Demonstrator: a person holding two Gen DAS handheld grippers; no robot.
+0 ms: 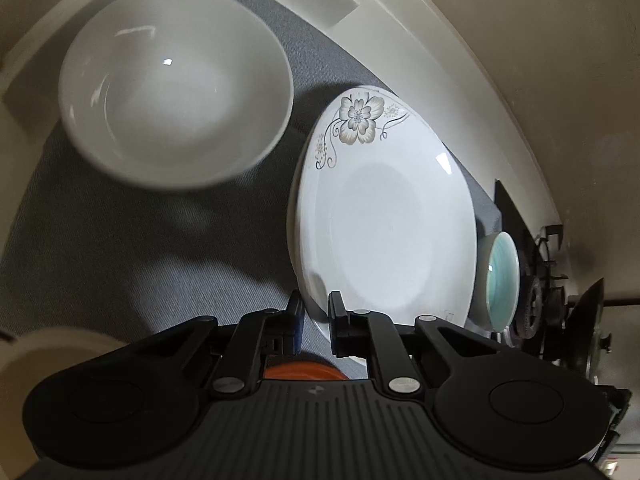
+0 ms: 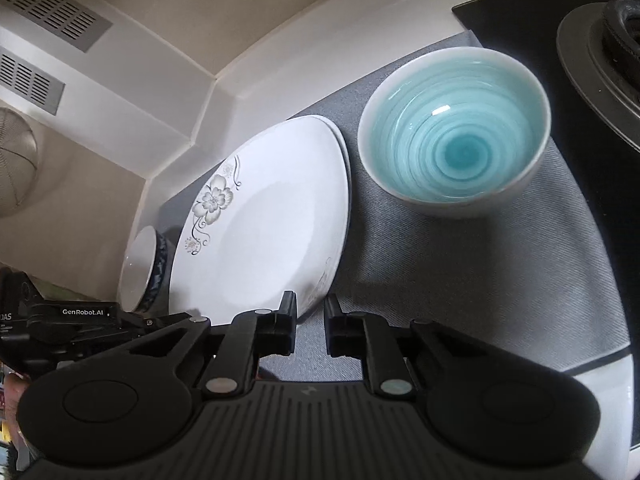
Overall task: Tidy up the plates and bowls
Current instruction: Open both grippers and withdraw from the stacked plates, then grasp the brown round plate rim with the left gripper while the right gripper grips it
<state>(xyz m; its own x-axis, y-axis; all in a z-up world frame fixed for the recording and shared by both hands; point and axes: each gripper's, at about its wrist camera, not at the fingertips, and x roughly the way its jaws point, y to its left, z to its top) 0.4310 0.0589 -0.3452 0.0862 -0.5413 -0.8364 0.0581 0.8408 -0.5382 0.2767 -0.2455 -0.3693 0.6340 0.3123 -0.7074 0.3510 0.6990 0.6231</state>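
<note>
A white flower-patterned plate (image 1: 384, 216) lies on the grey mat (image 1: 140, 248), apparently on top of another plate. My left gripper (image 1: 314, 314) has its jaws nearly closed astride the plate's near rim. A large white bowl (image 1: 176, 84) sits to the left. A turquoise bowl (image 1: 502, 276) stands to the right of the plate. In the right wrist view the plate (image 2: 260, 232) is left of centre and the turquoise bowl (image 2: 454, 156) is ahead. My right gripper (image 2: 310, 322) is slightly open and empty, just beside the plate's edge. A blue-patterned bowl (image 2: 144, 268) sits behind the plate.
A gas stove burner (image 1: 540, 304) is at the right beyond the mat; it also shows in the right wrist view (image 2: 608, 48). A cream wall and ledge (image 2: 168, 92) border the back. An orange dish (image 1: 304, 372) shows under my left gripper.
</note>
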